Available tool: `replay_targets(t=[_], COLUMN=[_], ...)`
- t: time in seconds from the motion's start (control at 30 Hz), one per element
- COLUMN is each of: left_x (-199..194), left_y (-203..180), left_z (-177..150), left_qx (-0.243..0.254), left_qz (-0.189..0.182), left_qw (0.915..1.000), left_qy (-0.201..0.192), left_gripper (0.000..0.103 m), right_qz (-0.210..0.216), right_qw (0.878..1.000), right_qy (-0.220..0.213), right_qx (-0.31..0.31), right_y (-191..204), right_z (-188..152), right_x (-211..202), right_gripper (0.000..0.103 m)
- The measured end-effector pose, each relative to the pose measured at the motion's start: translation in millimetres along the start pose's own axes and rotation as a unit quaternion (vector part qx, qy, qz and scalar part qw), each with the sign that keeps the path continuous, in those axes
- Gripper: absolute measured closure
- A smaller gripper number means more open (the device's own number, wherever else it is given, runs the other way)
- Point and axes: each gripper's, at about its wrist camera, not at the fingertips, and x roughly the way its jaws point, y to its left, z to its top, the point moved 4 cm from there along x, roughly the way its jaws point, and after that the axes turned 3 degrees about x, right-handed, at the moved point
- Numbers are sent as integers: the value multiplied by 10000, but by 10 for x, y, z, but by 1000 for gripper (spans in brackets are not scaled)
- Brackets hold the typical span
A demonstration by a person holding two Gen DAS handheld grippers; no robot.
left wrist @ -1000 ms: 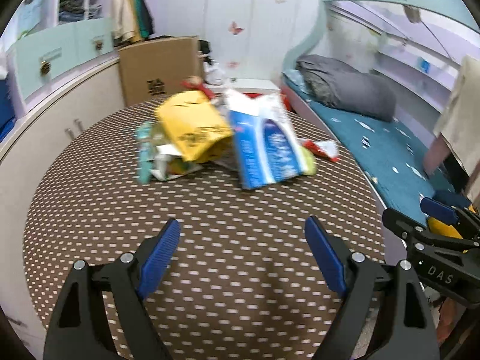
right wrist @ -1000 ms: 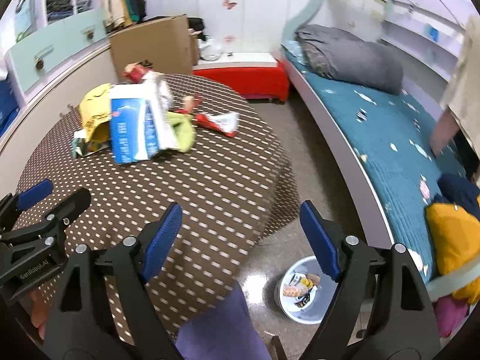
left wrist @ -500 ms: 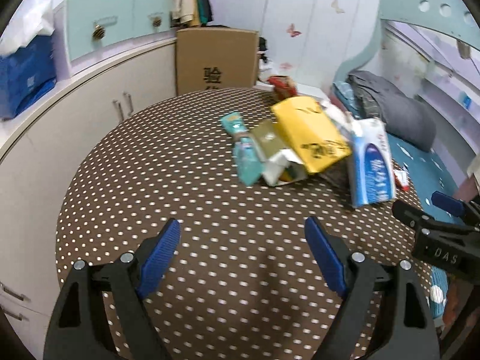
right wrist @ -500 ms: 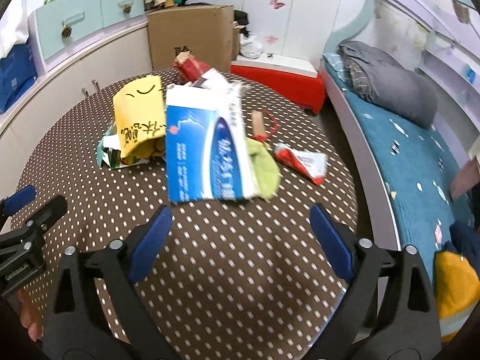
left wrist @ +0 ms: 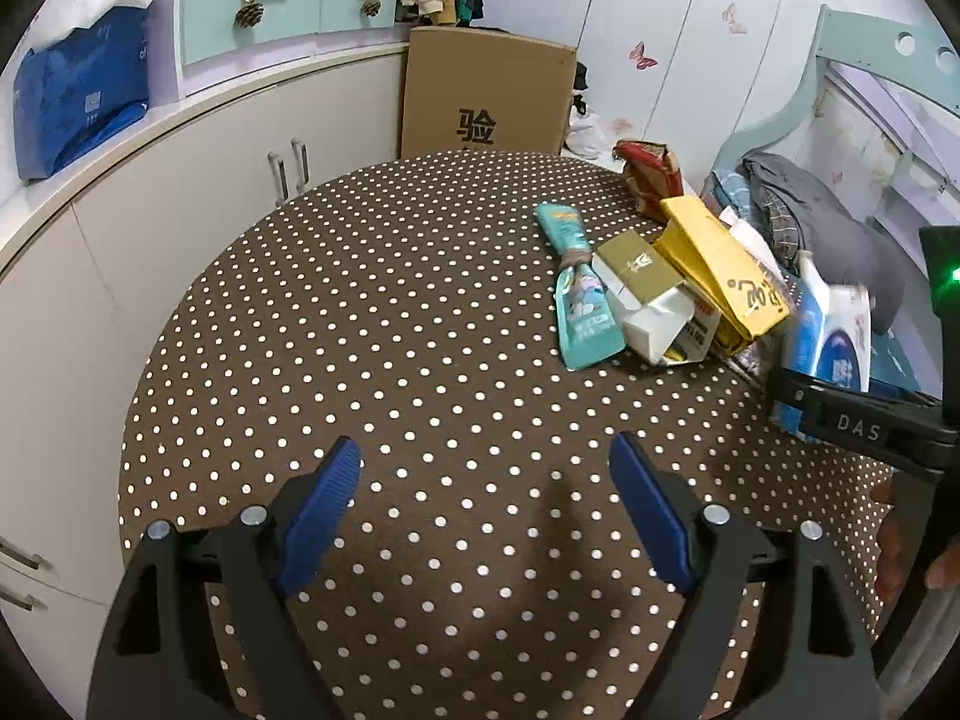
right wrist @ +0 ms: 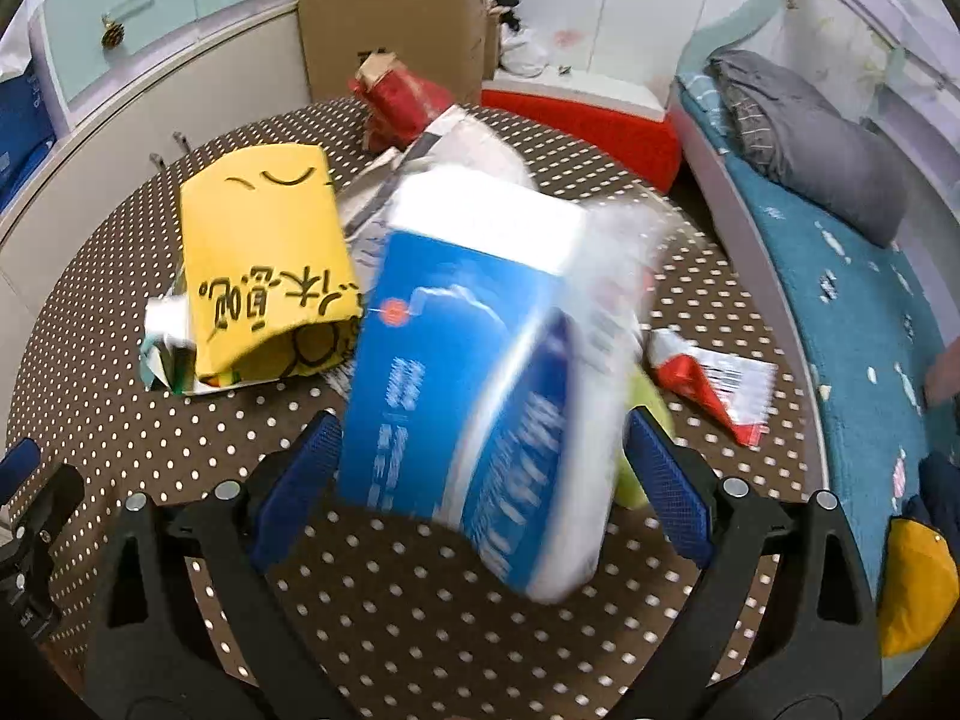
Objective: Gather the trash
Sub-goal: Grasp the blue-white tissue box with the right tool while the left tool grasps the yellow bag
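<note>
Right hand-held gripper (right wrist: 480, 468), its jaws just widened, now straddles the blue-and-white packet (right wrist: 480, 372) without pinching. Left hand-held gripper (left wrist: 486, 486) spread over bare desk (left wrist: 360, 330). Nothing collected yet; yellow bag (right wrist: 264, 264), red wrapper (right wrist: 714, 384) lie beyond.

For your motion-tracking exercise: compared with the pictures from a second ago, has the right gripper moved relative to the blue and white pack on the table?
Yes. The right gripper has closed in on the blue and white pack, which now sits between its just-widened, open jaws.
</note>
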Motion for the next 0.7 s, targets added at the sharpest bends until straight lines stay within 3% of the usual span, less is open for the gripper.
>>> replay_targets(t=[0.1, 0.17, 0.2, 0.3, 0.4, 0.7], left_x=[37, 51, 46, 20, -7, -130], left_y=[-6, -21, -34, -88, -159, -798], left_z=[4, 8, 8, 16, 62, 381], left_qx=[28, 47, 65, 103, 98, 484], left_qz=[31, 48, 46, 41, -3, -718], left_qw=[10000, 9999, 9999, 9999, 9999, 9962], left_qy=[58, 99, 97, 76, 57, -70], left_gripper=[20, 20, 20, 20, 20, 14], right_qz=[-168, 12, 127, 413, 551, 441], right_qw=[9998, 9997, 9995, 9982, 9968, 9938], right_qy=[120, 142, 115, -69, -247, -719], right_qx=[-13, 188, 279, 437, 520, 721], right_y=[-2, -45, -77, -144, -224, -669], right_z=[8, 17, 15, 17, 21, 114], right_x=[149, 181, 155, -2, -170, -567], right_gripper=[10, 11, 18, 24, 26, 26])
